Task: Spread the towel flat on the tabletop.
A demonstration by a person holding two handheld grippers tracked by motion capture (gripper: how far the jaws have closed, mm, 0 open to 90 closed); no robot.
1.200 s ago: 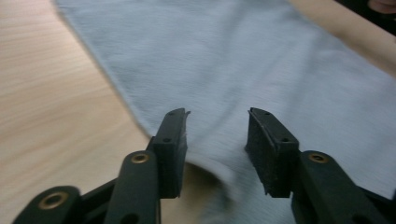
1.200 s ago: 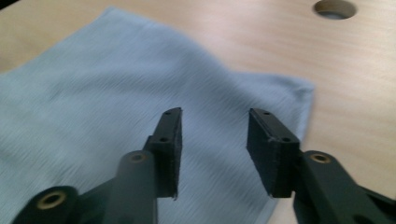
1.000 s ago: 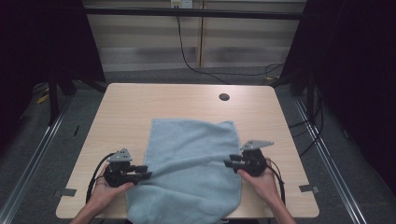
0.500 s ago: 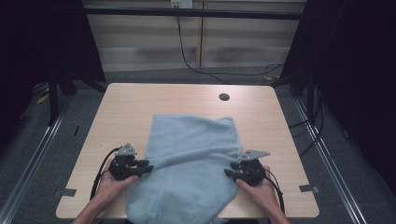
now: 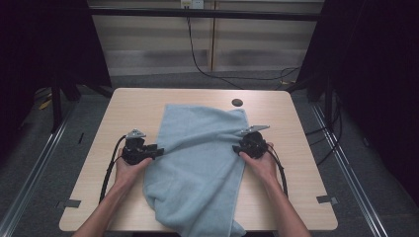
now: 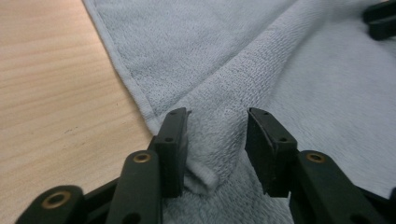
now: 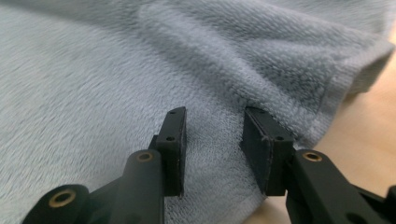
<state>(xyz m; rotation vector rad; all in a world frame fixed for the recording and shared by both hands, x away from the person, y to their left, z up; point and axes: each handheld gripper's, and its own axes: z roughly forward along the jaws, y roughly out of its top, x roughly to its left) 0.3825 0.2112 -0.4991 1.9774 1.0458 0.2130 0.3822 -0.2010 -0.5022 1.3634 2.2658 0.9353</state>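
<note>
Lying across the middle of the light wood table (image 5: pixel 306 163) is a pale blue towel (image 5: pixel 197 168), its near end spilling over the table's front edge and its far edge sitting just short of a small dark round spot (image 5: pixel 237 102) in the tabletop. A raised ridge of cloth is running across it from one gripper to the other.

The left gripper (image 5: pixel 154 150) is sitting at the towel's left edge, gripped in the person's left hand (image 5: pixel 129 170). In the left gripper view its fingers (image 6: pixel 173 149) are standing apart with a bunched fold of towel (image 6: pixel 219 135) sitting between them, so they're parted around the cloth and not clamped down on it. The hemmed edge is running off beside the bare wood.

The right gripper (image 5: pixel 238 147) is doing the same at the right edge, with the right hand (image 5: pixel 259 165) behind it. In the right gripper view its fingers (image 7: pixel 173 149) are also spread, with towel pile (image 7: pixel 140 70) between them and the hem just beside the right-hand one.

Cables (image 5: pixel 109 170) are trailing back from both grippers along the forearms.
</note>
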